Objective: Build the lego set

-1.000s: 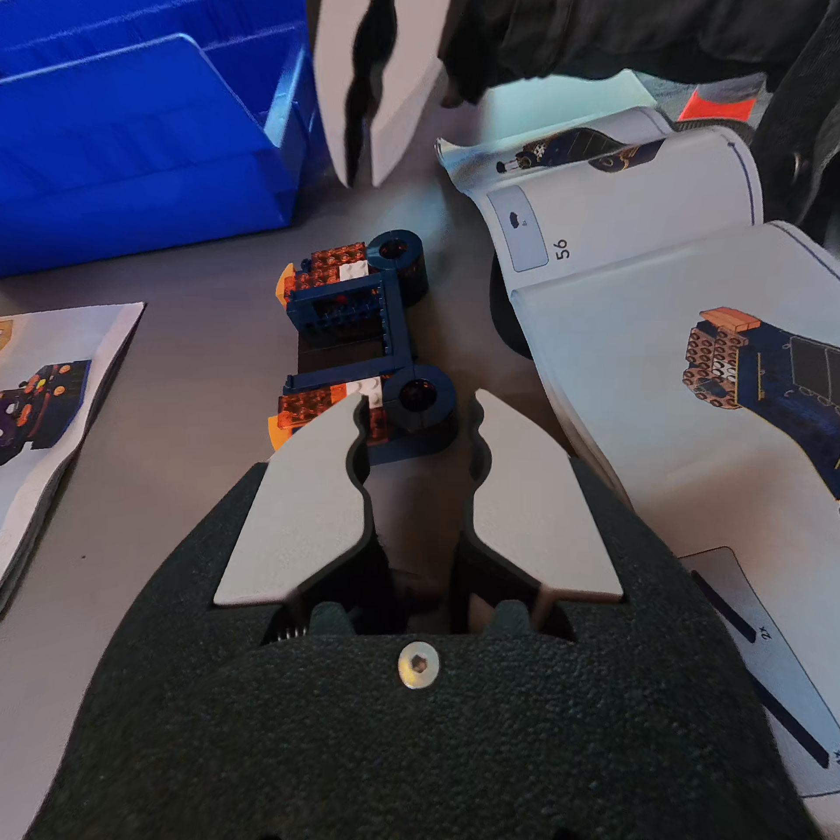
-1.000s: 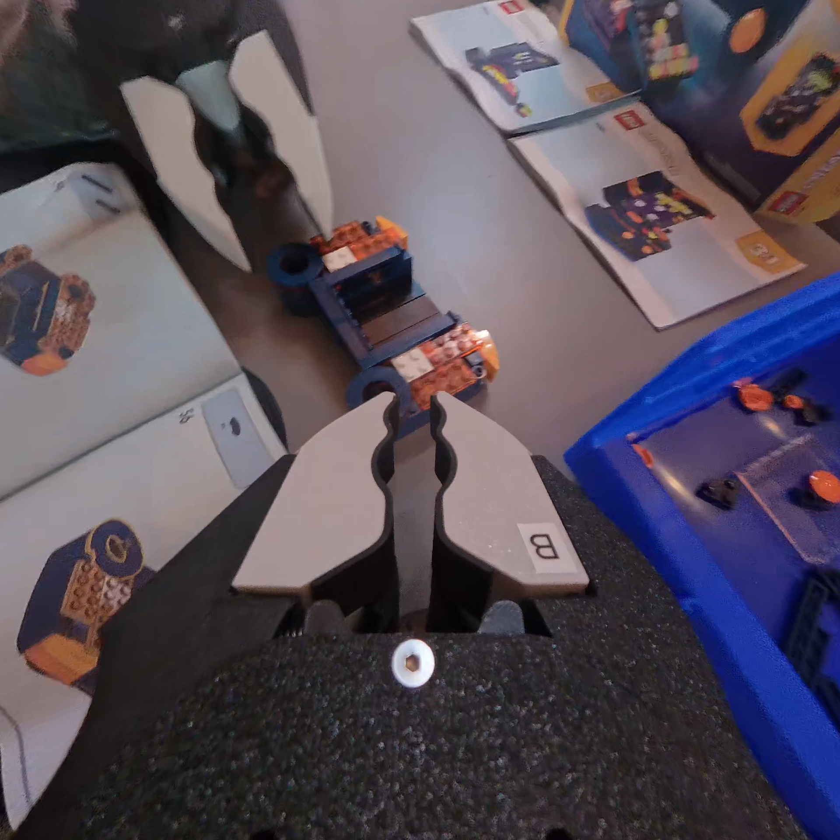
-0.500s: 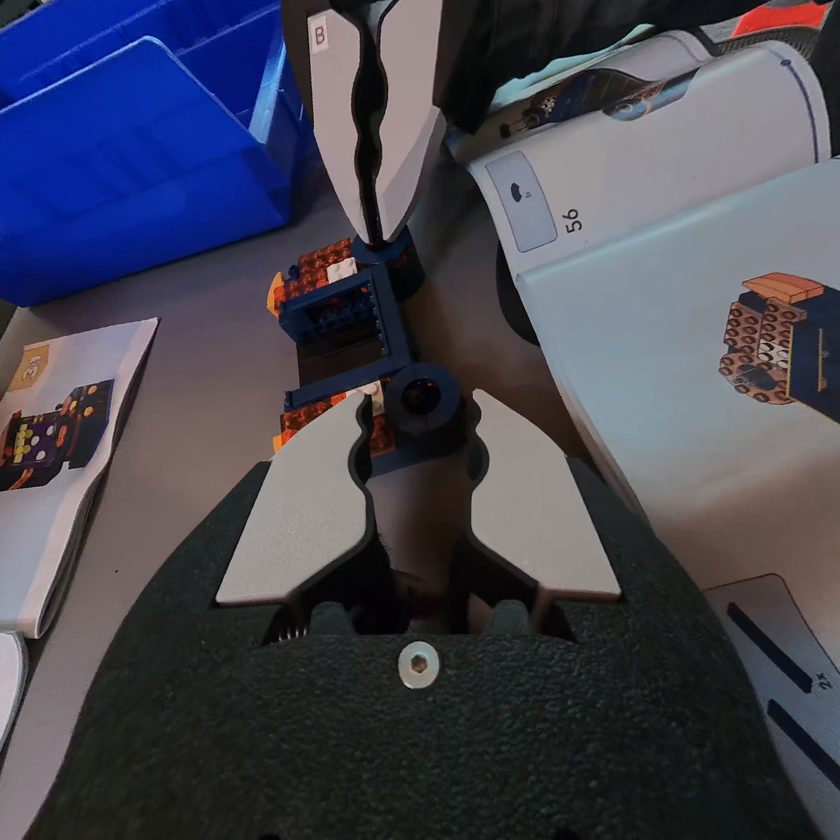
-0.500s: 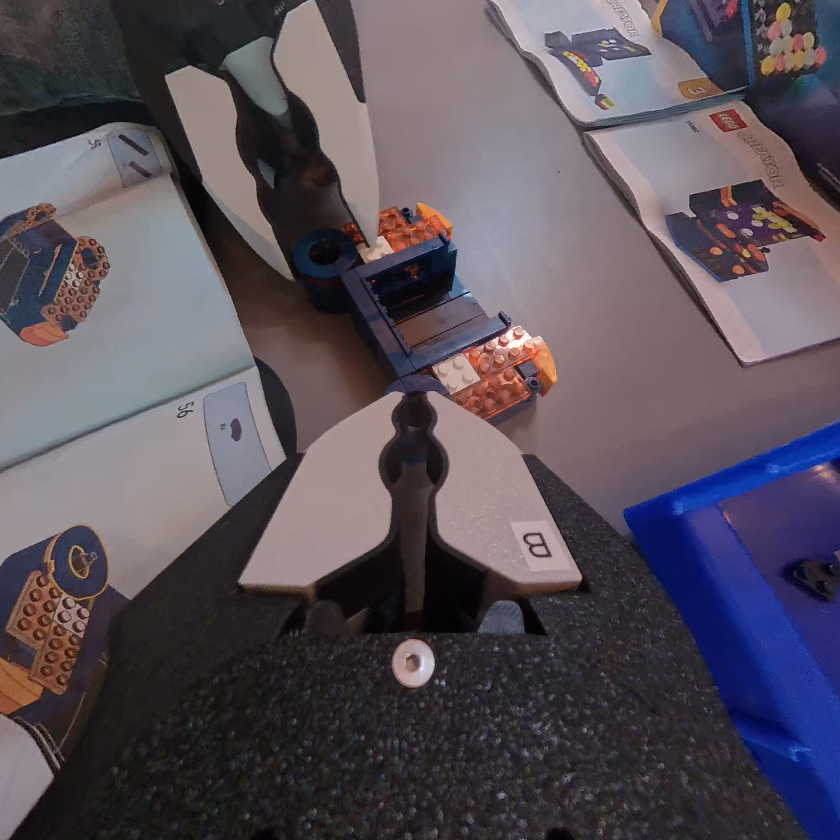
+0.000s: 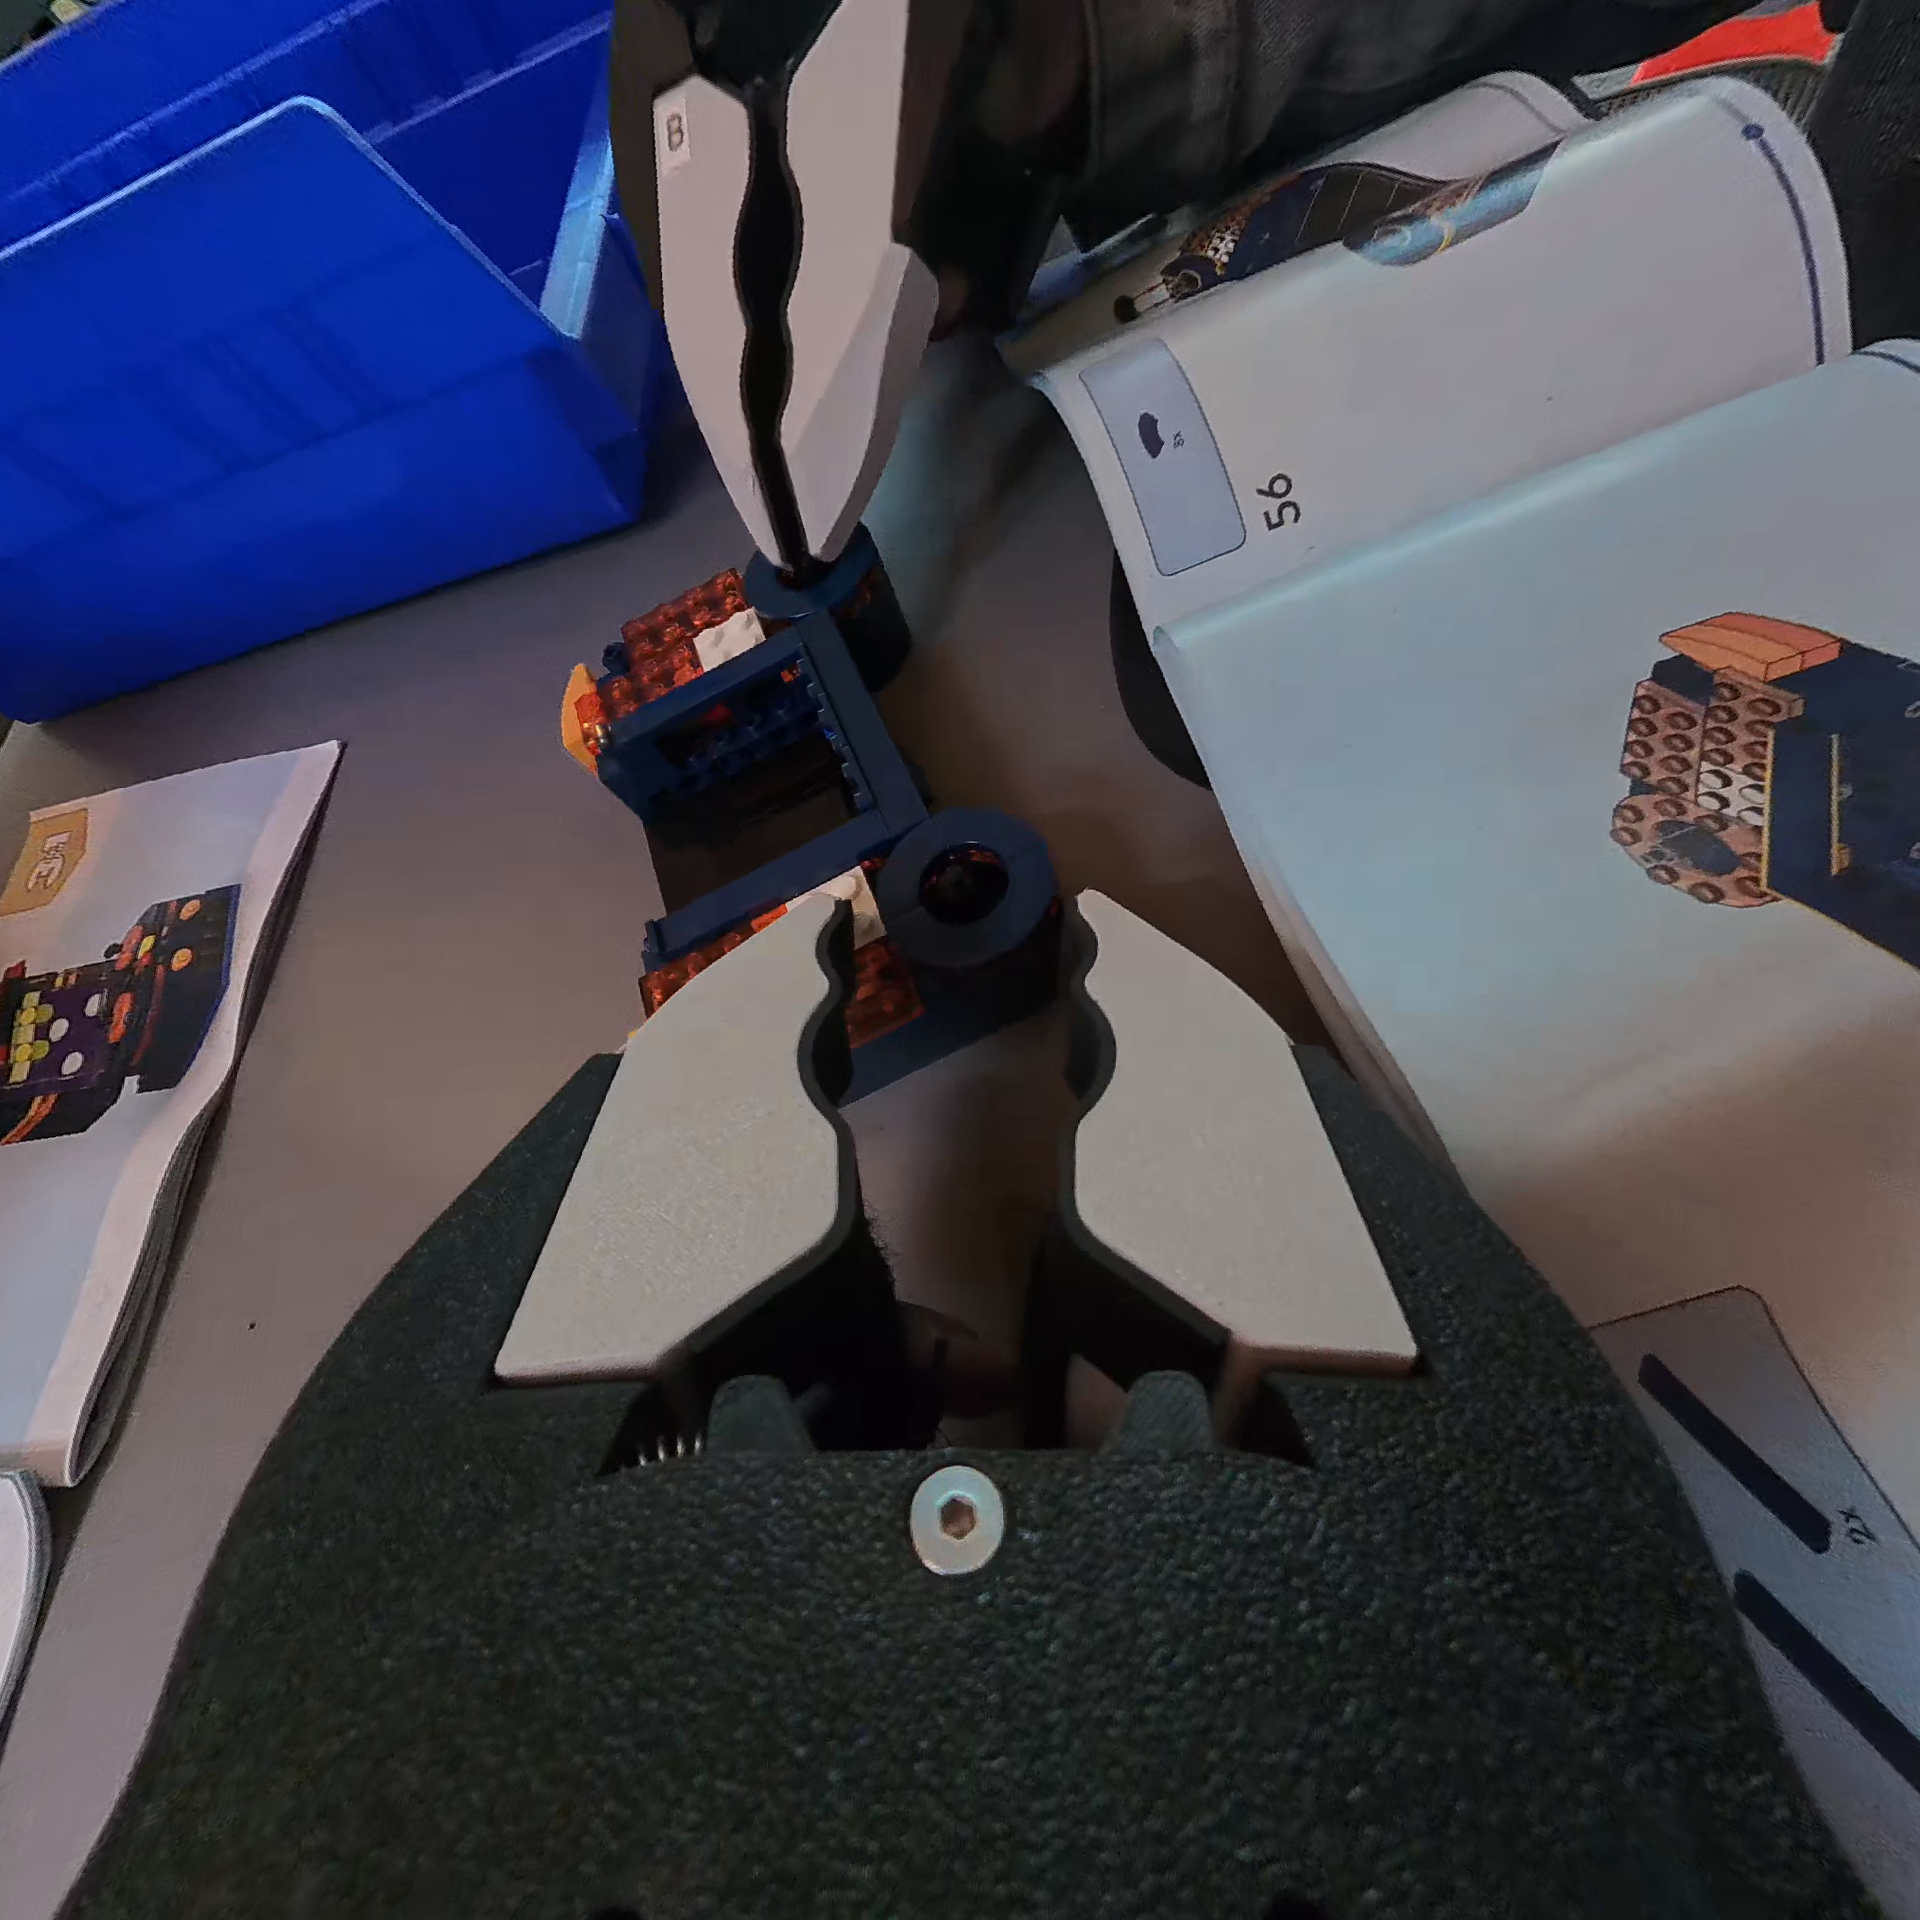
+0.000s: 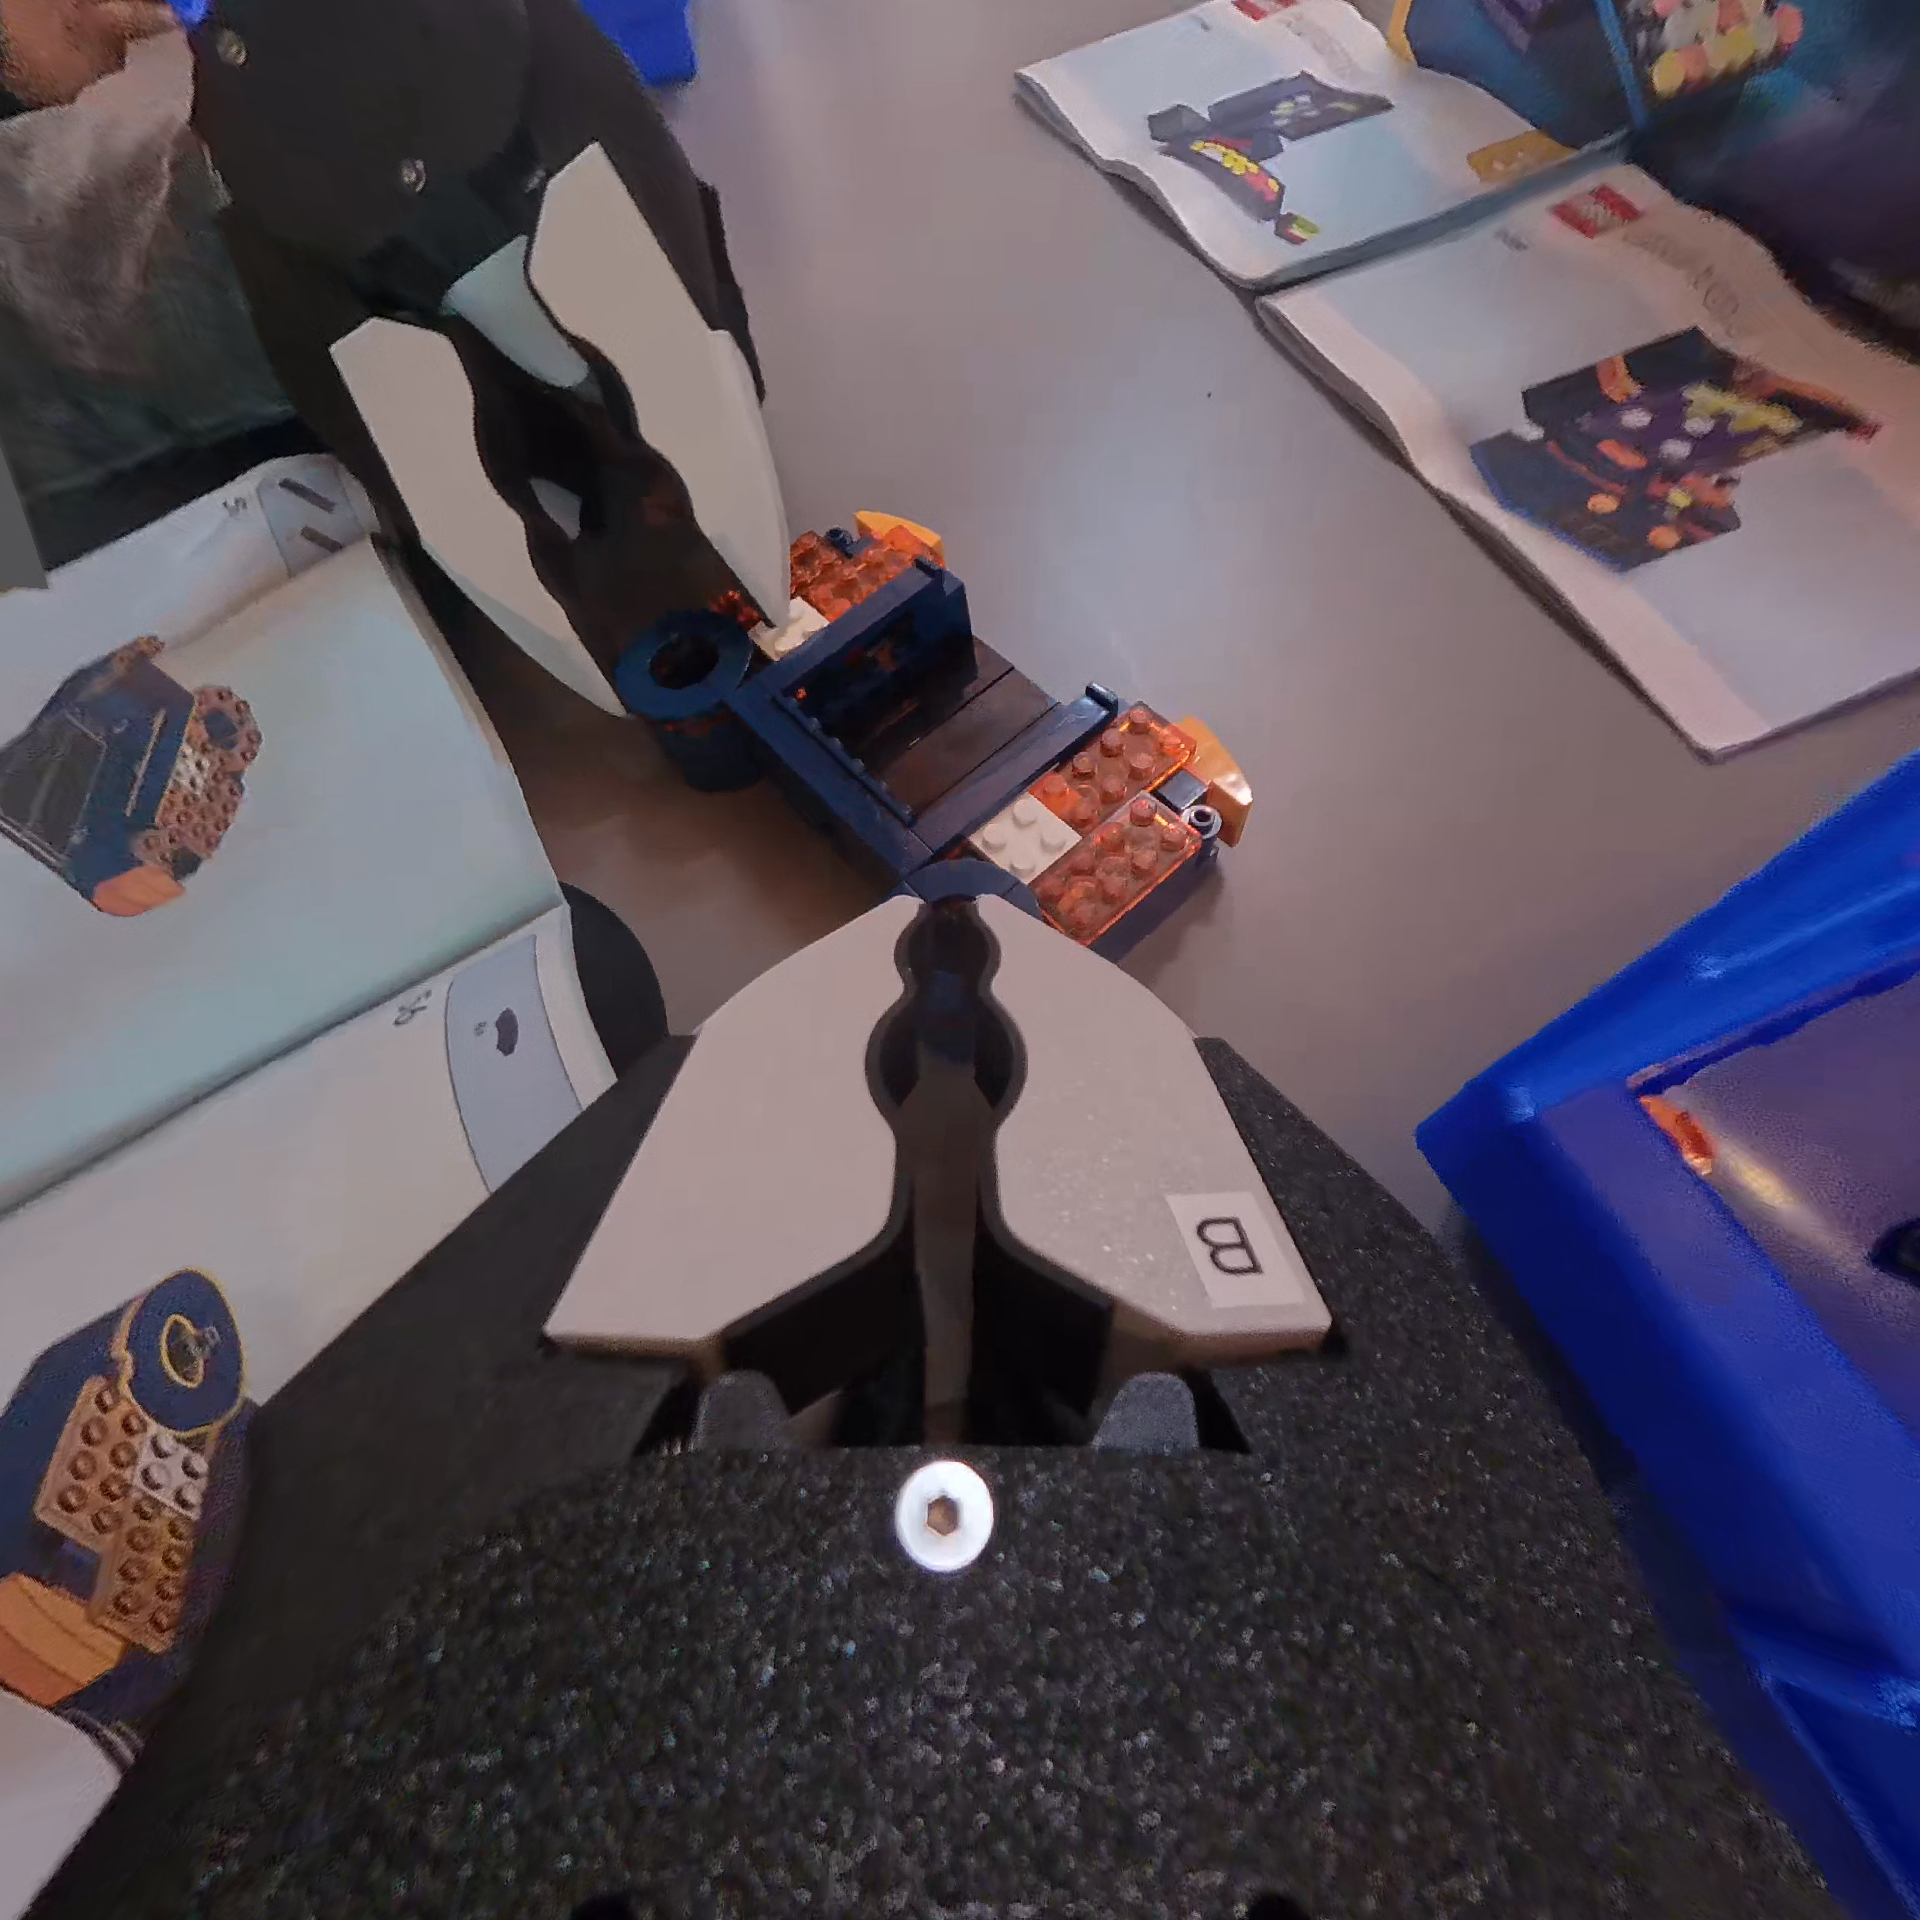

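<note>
Centrally, the lego model (image 5: 800, 790) lay on the table (image 5: 436, 935). The right gripper (image 6: 948, 906) was closed on its dark-blue ring (image 5: 805, 592); the left gripper (image 5: 956, 914) stood open around another ring (image 5: 961, 883).

We see a blue bin (image 5: 270, 395) far left on the grey tabletop (image 5: 436, 935) | closed booklets (image 6: 1621, 499) lying flat beside each other | a printed box (image 6: 1704, 62) at the far edge

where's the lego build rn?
The lego build lies on the grey table, centre of both wrist views, between the blue bin and the open instruction booklet.
</note>
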The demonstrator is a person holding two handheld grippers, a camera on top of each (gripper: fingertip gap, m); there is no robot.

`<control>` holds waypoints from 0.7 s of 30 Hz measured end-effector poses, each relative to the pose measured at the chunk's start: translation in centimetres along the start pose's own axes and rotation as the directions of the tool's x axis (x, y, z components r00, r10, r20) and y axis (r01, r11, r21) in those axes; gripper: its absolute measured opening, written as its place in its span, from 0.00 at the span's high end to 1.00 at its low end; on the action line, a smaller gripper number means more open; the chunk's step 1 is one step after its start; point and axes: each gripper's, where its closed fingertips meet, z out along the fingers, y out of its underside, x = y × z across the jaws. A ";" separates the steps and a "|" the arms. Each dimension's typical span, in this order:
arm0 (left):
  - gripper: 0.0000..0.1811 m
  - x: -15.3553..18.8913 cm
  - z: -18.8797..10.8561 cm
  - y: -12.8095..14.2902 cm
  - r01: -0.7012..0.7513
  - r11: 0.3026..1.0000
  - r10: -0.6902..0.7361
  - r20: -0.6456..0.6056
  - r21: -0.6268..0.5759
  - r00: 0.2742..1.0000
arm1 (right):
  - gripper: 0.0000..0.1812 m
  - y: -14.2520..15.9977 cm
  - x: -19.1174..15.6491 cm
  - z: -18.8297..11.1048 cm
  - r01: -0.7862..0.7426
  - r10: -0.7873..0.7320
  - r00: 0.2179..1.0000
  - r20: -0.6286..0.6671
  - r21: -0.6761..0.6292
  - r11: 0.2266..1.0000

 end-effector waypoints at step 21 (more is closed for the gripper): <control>0.79 0.1 -0.1 0.0 0.001 1.000 0.000 -0.009 0.003 1.000 | 0.90 -0.1 0.4 0.4 0.107 -0.111 0.988 0.108 0.044 0.993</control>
